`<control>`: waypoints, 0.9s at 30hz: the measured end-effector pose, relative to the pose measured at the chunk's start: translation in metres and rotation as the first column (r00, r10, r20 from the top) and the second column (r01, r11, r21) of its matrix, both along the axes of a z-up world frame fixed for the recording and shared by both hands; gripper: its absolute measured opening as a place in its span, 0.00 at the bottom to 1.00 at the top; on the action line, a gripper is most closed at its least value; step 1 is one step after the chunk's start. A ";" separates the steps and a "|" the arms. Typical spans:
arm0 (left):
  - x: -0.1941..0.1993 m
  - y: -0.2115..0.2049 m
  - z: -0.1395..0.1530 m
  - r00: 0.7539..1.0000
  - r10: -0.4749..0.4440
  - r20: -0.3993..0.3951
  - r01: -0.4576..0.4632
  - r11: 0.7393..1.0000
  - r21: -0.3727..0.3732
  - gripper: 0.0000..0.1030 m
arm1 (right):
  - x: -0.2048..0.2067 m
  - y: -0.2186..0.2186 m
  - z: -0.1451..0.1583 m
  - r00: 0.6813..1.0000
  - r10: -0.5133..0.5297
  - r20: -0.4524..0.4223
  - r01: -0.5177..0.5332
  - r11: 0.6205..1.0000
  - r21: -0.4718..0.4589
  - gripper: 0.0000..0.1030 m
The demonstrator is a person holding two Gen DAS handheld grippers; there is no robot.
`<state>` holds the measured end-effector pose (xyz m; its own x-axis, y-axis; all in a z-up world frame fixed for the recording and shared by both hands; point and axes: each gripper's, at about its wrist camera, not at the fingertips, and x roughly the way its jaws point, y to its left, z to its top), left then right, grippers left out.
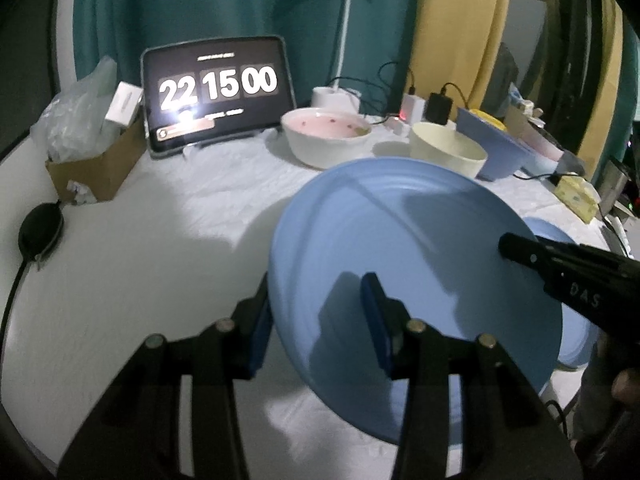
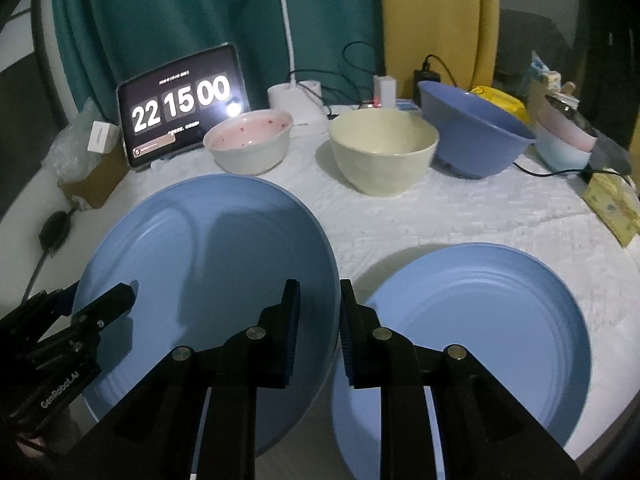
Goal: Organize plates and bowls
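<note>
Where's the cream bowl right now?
The cream bowl stands at the back of the table in the right wrist view, between the pink-lined bowl and the blue bowl.

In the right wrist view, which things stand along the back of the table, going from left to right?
Tablet clock → pink-lined bowl → cream bowl → blue bowl.

Second blue plate (image 1: 560, 236) mostly hidden behind lifted plate (image 1: 400, 260), tablet's (image 2: 180, 108) small text unreadable
</note>
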<state>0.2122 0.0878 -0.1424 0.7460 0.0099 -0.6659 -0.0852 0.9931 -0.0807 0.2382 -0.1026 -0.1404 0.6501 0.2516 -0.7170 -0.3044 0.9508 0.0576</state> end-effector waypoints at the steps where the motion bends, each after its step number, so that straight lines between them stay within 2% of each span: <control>1: -0.001 -0.002 0.001 1.000 -0.005 0.003 0.005 1.000 0.001 0.42 | -0.002 -0.004 0.002 1.000 -0.006 0.005 0.006 1.000 0.004 0.20; 14: -0.006 -0.046 0.013 0.997 -0.073 0.018 0.072 0.997 0.028 0.42 | -0.017 -0.049 0.012 0.997 -0.068 0.032 0.066 0.996 0.052 0.20; 27: 0.006 -0.104 0.010 0.988 -0.152 -0.009 0.152 0.986 0.065 0.42 | -0.018 -0.110 0.007 0.989 -0.144 0.024 0.141 0.984 0.107 0.20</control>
<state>0.2179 -0.0164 -0.1326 0.7395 -0.0596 -0.6705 0.0667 0.9977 -0.0152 0.2199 -0.2123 -0.1339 0.7067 0.2271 -0.6700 -0.1695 0.9738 0.1513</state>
